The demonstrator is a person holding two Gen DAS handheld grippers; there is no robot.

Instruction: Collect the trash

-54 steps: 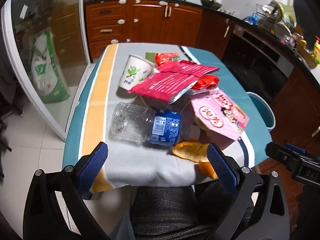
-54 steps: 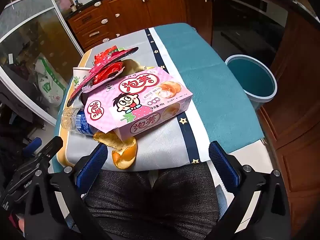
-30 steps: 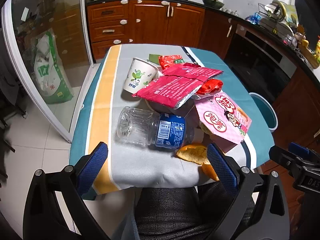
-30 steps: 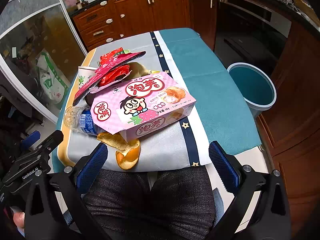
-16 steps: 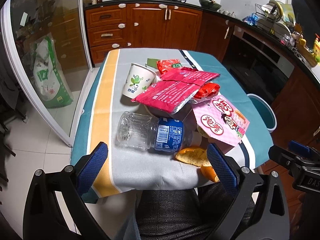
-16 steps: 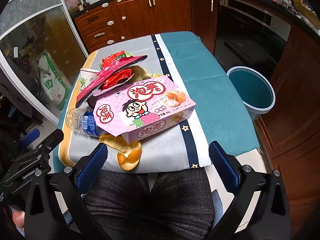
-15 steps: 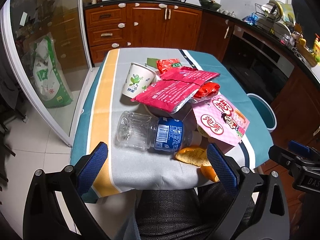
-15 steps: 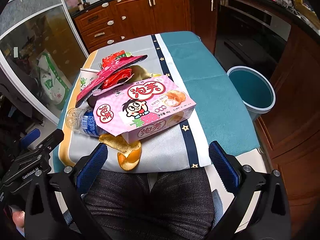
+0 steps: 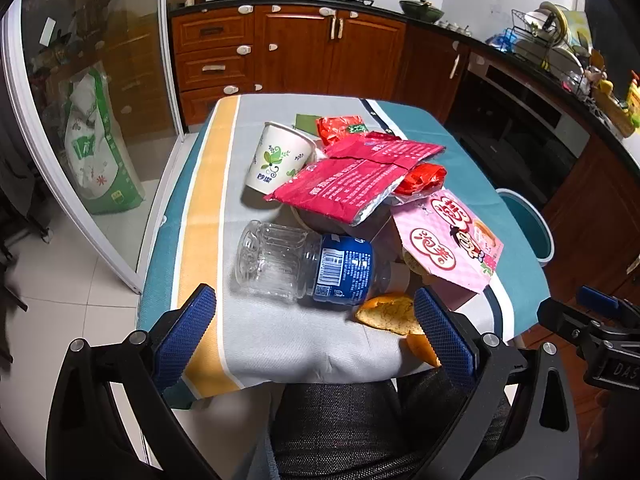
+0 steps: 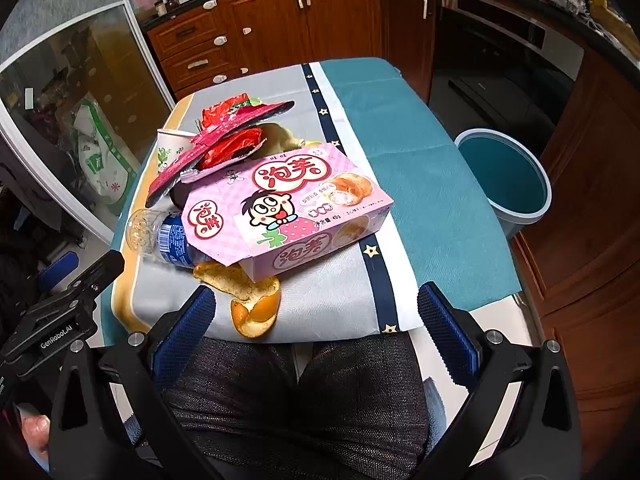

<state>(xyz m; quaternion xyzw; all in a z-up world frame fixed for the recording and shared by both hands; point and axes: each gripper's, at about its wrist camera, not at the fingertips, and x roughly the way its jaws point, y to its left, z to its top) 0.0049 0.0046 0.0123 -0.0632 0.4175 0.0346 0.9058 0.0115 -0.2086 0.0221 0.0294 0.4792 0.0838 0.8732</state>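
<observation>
Both pull back slightly: left gripper (image 9: 314,326) and right gripper (image 10: 316,320) spread empty, pink box (image 10: 288,204) at twelve o'clock, untouched.

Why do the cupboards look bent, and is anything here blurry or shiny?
Left wrist view: the fisheye lens bows the cupboards and glass door, corners go black, the bottle glints, and the floor at the left edge smears. Right wrist view: same bending; the pink box is sharp, and the glass door shows pale glare.
</observation>
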